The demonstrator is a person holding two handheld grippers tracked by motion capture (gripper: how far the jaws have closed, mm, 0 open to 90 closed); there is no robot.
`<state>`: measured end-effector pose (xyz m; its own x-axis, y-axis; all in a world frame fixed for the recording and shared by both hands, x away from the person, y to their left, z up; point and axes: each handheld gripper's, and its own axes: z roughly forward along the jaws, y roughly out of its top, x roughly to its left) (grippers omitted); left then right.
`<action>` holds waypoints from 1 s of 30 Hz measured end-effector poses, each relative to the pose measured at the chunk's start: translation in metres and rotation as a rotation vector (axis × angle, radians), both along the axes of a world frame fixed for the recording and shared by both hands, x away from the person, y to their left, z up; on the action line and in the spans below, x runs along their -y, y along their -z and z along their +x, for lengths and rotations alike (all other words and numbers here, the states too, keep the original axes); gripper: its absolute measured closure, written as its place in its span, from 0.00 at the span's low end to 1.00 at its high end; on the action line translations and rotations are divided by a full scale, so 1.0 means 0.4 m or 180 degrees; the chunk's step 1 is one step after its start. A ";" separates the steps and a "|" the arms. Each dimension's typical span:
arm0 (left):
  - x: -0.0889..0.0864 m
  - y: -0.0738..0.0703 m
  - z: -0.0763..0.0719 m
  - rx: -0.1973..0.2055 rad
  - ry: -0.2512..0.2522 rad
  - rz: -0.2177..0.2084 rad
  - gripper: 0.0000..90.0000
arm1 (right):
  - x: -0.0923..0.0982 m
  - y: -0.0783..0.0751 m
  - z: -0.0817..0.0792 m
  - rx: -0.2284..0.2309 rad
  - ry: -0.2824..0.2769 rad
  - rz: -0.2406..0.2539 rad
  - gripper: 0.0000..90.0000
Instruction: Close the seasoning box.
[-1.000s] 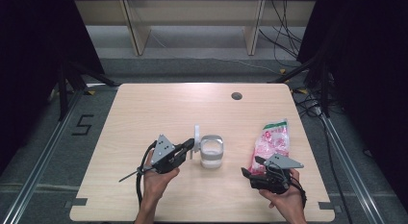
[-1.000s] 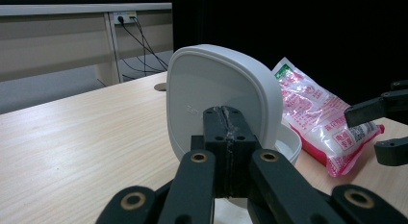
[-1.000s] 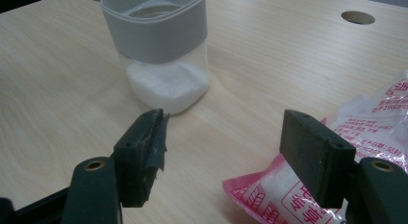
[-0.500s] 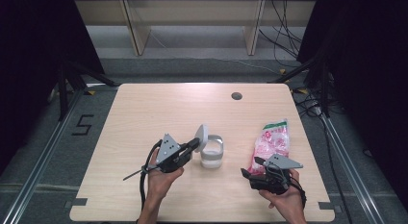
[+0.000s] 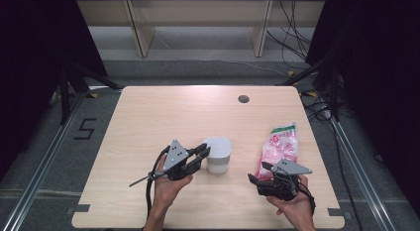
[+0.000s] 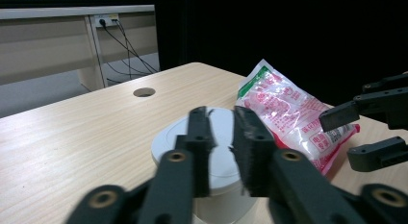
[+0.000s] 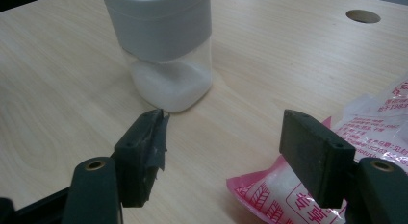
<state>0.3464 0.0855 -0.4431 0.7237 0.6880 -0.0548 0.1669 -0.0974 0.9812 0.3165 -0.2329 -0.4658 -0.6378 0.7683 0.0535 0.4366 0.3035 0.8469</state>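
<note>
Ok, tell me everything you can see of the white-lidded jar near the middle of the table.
The jar is a small clear container with rounded corners, closed by a wide white lid with a deep skirt. White powder or grains fill its lower part. It stands upright on the wooden table. The left gripper is at its lid, jaws slightly apart with nothing between them; contact is unclear. The pink bag lies apart.

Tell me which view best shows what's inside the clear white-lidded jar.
Right gripper view: the clear white-lidded jar shows white powder through its wall. High view shows mostly its lid; left gripper view, its lid behind that claw's jaws.
</note>
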 end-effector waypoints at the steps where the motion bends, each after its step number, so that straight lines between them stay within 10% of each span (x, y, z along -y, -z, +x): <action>1: -0.003 0.000 0.000 -0.0010 -0.0001 0.0002 0.74 | 0.001 0.000 0.000 0.0007 -0.0009 -0.0013 0.37; 14: -0.044 0.009 -0.011 -0.0052 -0.0106 0.0023 0.40 | -0.001 0.000 -0.001 0.0004 -0.0027 0.0042 0.37; 30: -0.079 0.049 -0.028 -0.0183 -0.0218 0.0108 0.34 | 0.001 0.002 0.002 0.0039 -0.0052 0.0014 0.37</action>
<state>0.3353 0.1172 -0.4629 0.6712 0.7379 -0.0708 0.2303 -0.1168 0.9661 0.3172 -0.2335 -0.4666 -0.6510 0.7575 0.0490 0.4212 0.3067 0.8535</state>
